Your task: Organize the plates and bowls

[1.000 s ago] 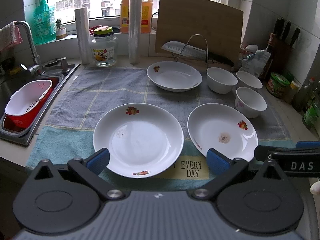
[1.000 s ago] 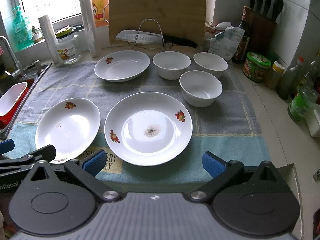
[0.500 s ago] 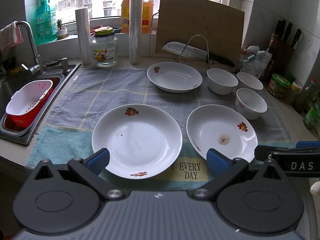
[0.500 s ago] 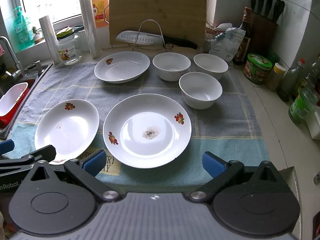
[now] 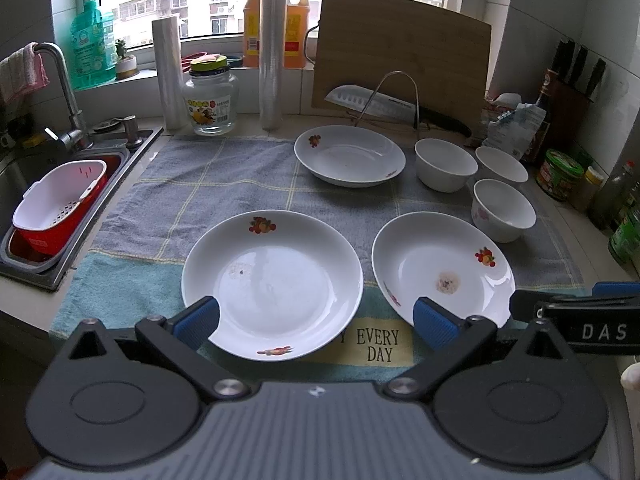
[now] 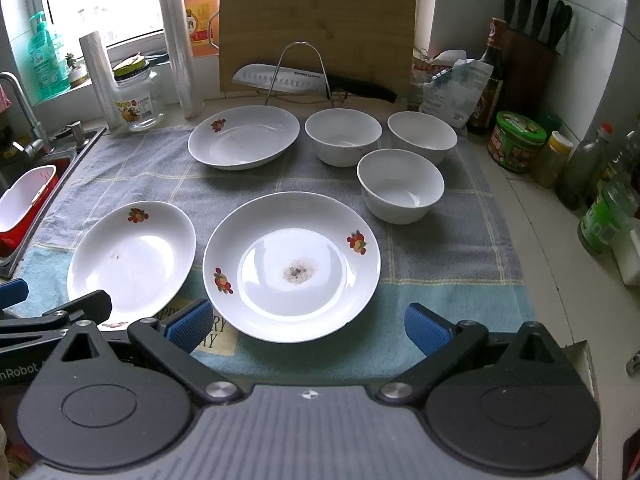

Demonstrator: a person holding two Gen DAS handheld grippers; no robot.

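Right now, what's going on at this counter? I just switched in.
Nothing is picked up yet. Both claws are open and empty, held low at the near edge of the towel. The left claw faces the near left plate; the right claw faces the stained plate. A third plate and three bowls sit separately at the back, so no stacking has begun.

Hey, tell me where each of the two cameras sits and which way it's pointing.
Left wrist: on the left gripper, facing the window over the near-left white plate; its blue-padded open fingers show.
Right wrist: on the right gripper, facing the upright wooden cutting board over the stained white plate; its open fingers show.
Shared: three plates, three white bowls, the checked towel; each sees the other gripper.
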